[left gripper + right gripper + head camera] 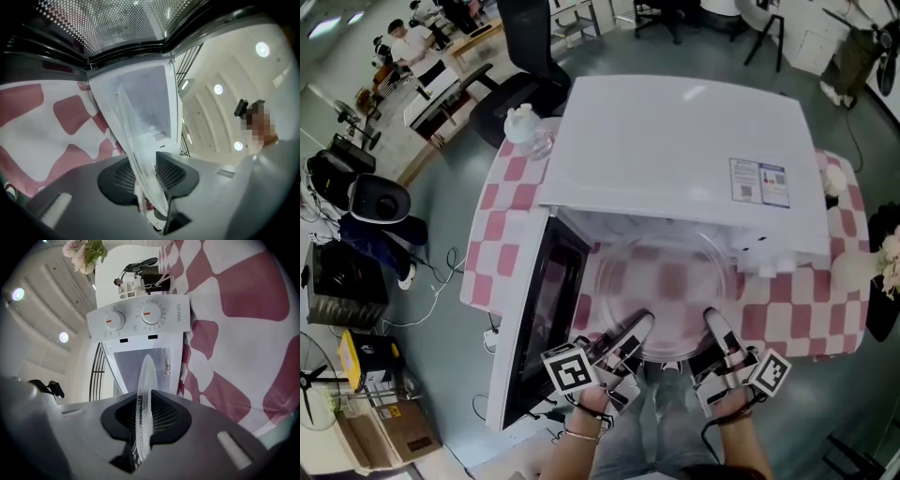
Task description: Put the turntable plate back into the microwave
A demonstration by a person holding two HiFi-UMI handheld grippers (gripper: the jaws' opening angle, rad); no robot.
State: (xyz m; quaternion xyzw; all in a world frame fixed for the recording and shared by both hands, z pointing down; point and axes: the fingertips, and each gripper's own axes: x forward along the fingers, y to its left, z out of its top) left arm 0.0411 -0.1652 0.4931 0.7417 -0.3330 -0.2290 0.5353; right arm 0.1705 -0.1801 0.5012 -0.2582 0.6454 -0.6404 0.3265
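Your right claw clamps the plate by its rim; your left claw stands loose around it. Plate lies flat ahead of both, cavity straight beyond.

Microwave top, far right: sticker, print too small to read. Control panel: brand lettering, roughly "NIHVA", uncertain.

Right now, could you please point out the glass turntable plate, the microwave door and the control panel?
Glass turntable plate (667, 281): head view, on its clear middle.
Microwave door (547, 305): head view, on its dark window.
Control panel (134, 324): right gripper view, on the white face between the two dials.
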